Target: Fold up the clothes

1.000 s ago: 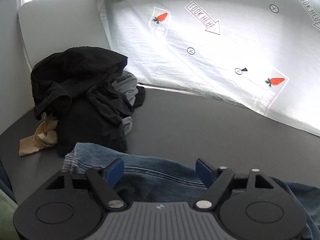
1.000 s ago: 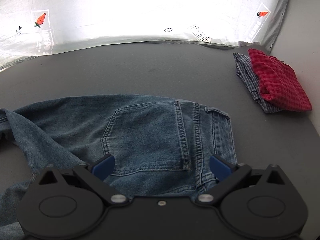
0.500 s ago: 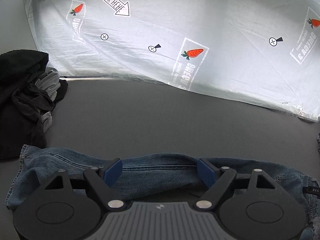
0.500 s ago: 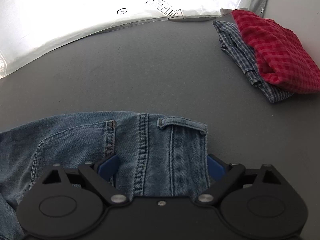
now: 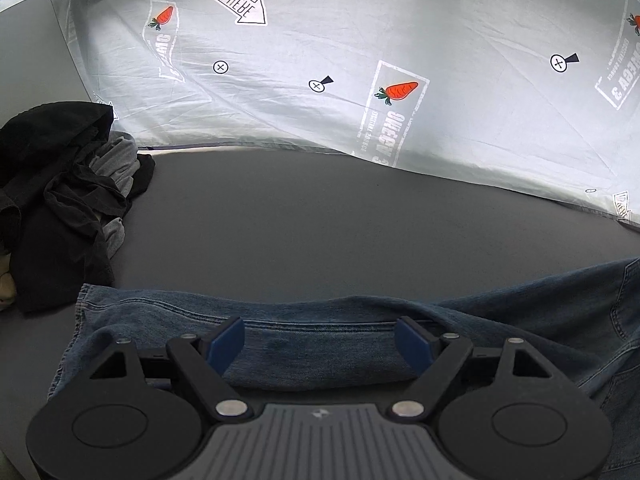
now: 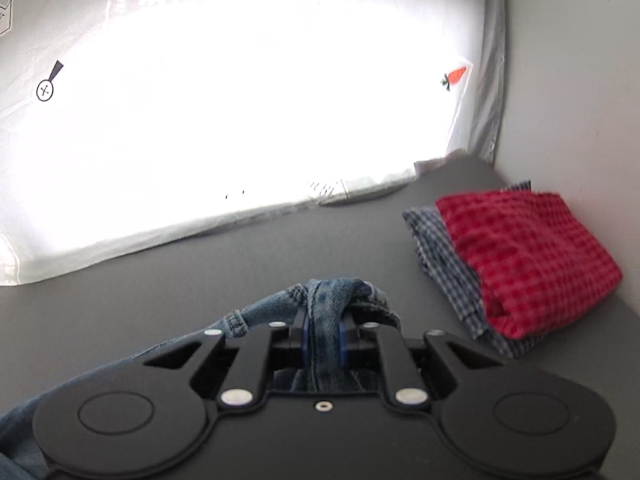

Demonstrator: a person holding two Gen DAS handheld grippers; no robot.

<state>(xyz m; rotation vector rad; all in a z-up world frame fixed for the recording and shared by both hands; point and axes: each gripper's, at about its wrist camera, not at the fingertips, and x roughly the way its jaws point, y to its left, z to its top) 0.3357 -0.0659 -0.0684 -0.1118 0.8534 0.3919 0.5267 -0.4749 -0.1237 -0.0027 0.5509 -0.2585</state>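
Observation:
Blue jeans (image 5: 312,344) lie spread across the dark grey table (image 5: 340,220), a leg stretching from left to right under my left gripper (image 5: 320,340). That gripper stands open just above the denim, one blue pad on each side of a fold. In the right wrist view my right gripper (image 6: 323,340) is shut on the jeans (image 6: 332,300); a bunched piece of the waistband sticks up between its blue pads and is lifted off the table (image 6: 200,280).
A heap of black and grey clothes (image 5: 60,200) lies at the table's left. A folded red checked shirt (image 6: 528,260) rests on a folded blue checked one (image 6: 444,264) at the right, beside a wall. A printed white sheet (image 5: 360,60) hangs behind.
My right gripper has shut on the jeans' waistband and raised it, moving right toward the folded shirts. My left gripper has swung back left a little, still open over the leg.

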